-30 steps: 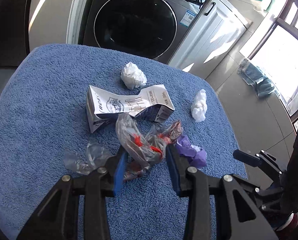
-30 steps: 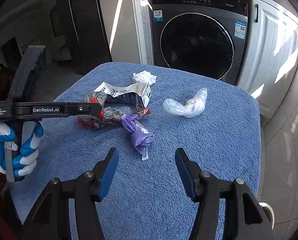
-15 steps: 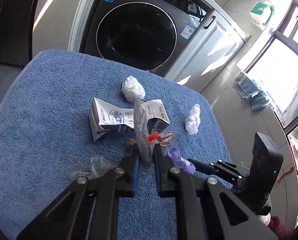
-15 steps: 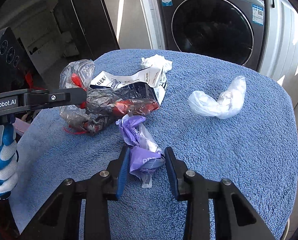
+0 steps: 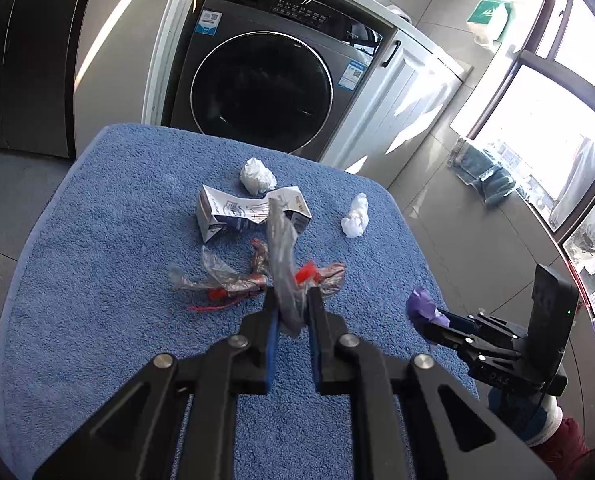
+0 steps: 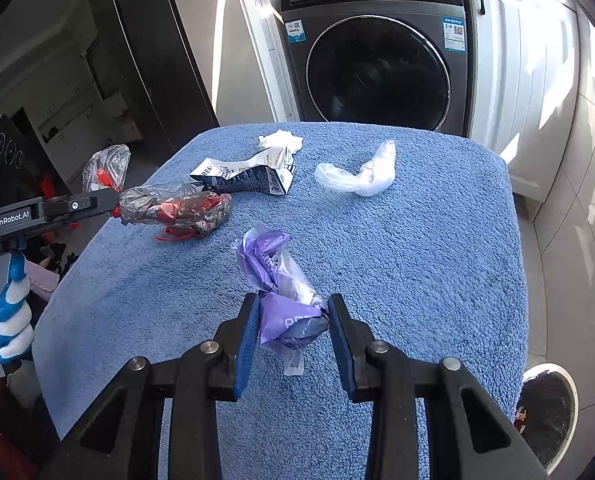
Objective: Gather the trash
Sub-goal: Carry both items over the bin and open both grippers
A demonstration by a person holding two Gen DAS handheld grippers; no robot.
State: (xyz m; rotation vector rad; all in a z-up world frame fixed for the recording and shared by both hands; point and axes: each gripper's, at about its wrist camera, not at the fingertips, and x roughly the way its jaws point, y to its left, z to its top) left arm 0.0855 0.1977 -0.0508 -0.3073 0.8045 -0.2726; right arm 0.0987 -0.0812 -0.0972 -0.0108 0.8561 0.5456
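- Left gripper (image 5: 291, 311): jaws are seen pinched tight on the clear crinkled wrapper (image 5: 283, 264); its lower end is hidden between the blue pads, and only a short tail is seen below them.
- In the right wrist view the left gripper's (image 6: 115, 203) fingertips are covered by the wrapper (image 6: 169, 210), so the pinch point itself is not visible there.
- Wrapper look: transparent greyish film with red scraps; one end is raised, the rest trails on the blue towel (image 5: 97, 240). Whether the loose clear-and-red pieces (image 5: 221, 280) lying left of it are joined to it cannot be told.
- Right gripper (image 6: 289, 322): jaws are held partly closed, clamped on the purple wrapper (image 6: 281, 280); both pads are pressed on its sides. It is crumpled purple film with clear film and partly cut-off white lettering, held near the towel's (image 6: 417, 260) front edge.
- In the left wrist view only a purple tuft (image 5: 419, 308) is shown at the right gripper's (image 5: 431, 322) tip; the rest is hidden by the fingers.
- The gloved hand (image 6: 5, 312) is cut off at the frame edge.
- Still lying on the towel: crushed carton (image 5: 249, 214), crumpled white tissue (image 5: 257, 176), and white plastic wad (image 5: 355, 220), set apart to the right.
- Washing machine (image 5: 265, 80) is seen behind the towel.
- A round object (image 6: 547, 412) at bottom right is cut off and hard to identify.
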